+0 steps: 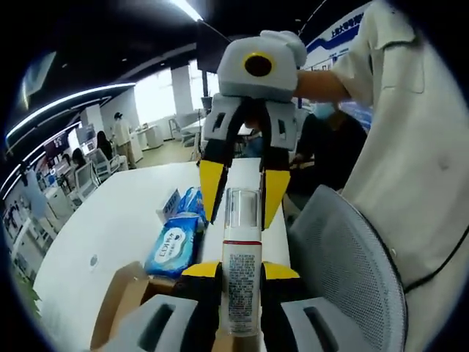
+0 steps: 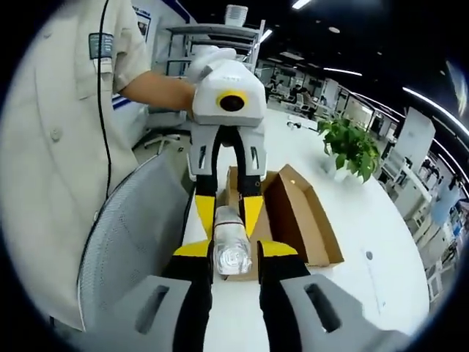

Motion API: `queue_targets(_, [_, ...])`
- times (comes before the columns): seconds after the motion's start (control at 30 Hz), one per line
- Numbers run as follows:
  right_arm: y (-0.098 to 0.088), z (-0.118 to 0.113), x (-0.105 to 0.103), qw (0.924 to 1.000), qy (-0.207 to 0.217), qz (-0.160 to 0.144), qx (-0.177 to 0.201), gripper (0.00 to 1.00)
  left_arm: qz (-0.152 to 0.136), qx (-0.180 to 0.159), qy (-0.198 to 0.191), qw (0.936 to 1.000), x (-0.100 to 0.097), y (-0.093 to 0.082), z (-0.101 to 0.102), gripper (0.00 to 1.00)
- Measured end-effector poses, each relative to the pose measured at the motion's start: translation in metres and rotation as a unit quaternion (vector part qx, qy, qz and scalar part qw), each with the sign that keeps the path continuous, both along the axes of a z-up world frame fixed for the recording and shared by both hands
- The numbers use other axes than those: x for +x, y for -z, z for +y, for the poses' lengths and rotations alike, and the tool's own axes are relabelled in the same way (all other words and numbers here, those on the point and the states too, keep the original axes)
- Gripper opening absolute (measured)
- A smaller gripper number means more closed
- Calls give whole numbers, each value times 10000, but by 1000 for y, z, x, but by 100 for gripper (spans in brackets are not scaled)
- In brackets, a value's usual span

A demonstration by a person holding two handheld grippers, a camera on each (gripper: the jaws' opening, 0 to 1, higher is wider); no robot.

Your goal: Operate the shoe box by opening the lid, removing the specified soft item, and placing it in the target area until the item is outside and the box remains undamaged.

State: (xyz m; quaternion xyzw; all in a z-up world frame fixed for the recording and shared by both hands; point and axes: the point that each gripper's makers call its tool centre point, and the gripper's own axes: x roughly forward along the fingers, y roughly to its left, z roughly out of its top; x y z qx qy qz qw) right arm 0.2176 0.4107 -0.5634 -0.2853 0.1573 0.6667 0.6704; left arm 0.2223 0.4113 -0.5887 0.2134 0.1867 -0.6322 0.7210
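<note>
Cardboard shoe box sitting open on the white table, bottle being held out in the air between both grippers.
Left gripper clamping the bottle's labelled body, right gripper closing on its clear cap from 12 o'clock; box lying at 1 o'clock of right gripper's jaws, undamaged; placing in target area looking still left.
</note>
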Motion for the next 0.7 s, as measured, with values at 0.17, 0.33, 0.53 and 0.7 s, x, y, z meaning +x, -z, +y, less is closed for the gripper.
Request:
queue_targets(0.17, [3,1,0,9999,-23,33,-108,17,-10,-49,-3,10000,0,4,1,19])
queue_targets(0.33, [6,2,1,9997,-23,101,-207,17,89,-90,-100,9999,1,7,1,20])
queue_targets(0.53, [5,2,6,9994,-65,130,-302,17,51,-166,-259,9995,5,6,1,20])
queue_targets(0.7, [1,4,15,9995,-54,80,-317,16,92,-195,-618,9979,17,3,4,21])
